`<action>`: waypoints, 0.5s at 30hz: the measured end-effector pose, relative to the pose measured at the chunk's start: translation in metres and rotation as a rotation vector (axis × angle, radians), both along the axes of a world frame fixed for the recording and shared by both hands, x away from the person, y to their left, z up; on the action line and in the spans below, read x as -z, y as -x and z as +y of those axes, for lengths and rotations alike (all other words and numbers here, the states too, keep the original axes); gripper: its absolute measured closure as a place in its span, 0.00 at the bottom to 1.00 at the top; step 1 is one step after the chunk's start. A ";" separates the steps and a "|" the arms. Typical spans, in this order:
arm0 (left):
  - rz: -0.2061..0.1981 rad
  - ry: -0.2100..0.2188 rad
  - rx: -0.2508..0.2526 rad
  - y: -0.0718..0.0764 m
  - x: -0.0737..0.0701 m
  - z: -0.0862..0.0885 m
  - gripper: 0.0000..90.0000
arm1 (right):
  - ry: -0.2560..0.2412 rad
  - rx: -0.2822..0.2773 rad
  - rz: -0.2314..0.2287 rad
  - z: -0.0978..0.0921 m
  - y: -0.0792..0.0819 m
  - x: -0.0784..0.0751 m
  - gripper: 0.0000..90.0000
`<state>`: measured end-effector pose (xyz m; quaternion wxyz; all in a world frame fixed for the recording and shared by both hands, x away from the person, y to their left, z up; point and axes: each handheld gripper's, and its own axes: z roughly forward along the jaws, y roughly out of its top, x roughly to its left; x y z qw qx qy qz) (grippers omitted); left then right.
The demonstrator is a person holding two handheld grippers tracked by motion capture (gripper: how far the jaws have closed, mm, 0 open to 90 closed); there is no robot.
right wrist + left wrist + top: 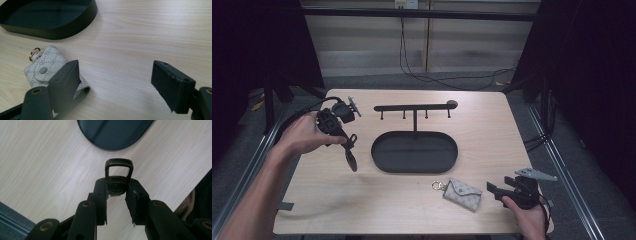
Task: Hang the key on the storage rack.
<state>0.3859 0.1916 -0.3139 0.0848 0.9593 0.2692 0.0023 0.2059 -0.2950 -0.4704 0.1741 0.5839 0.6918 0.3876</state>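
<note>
High view shows a pale wooden counter (412,200) with a black oval tray (384,159) at its middle; a thin post rises from the tray's far edge and carries a horizontal hook bar (414,107) with small pegs hanging under it. At the counter's left side, the person's left hand (304,134) holds the left tool (350,150) raised over the wood, jaws angled down toward the tray's left end. Left gripper view has this tool's (117,195) jaws drawn narrow around a small dark object with a squared loop (119,168) that stands up just past the jaw tips; what the dark piece is cannot be told, but the jaws press on both sides of it, with the tray's rim (110,148) beyond. Near the counter's front right lies a small patterned key pouch (462,194) with a metal ring (436,185) at its left end, flat on the wood, just in front of the tray and apart from it. The right hand (527,215) holds the right tool (496,190) low at the front right corner, its tips just beside the pouch's right end. Right gripper view shows the right tool's (115,82) jaws spread wide with nothing between them; one jaw sits over the pouch's (43,68) near end, though contact cannot be told, and the other stands over bare wood.
</note>
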 end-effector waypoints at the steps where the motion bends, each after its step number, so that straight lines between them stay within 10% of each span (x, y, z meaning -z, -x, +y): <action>1: 0.001 -0.001 -0.010 -0.001 -0.001 -0.001 0.79 | 0.000 0.000 0.000 0.000 0.000 0.000 0.25; 15: 0.008 -0.035 -0.152 -0.013 -0.011 -0.015 0.79 | -0.001 -0.002 0.004 0.000 0.000 0.000 0.25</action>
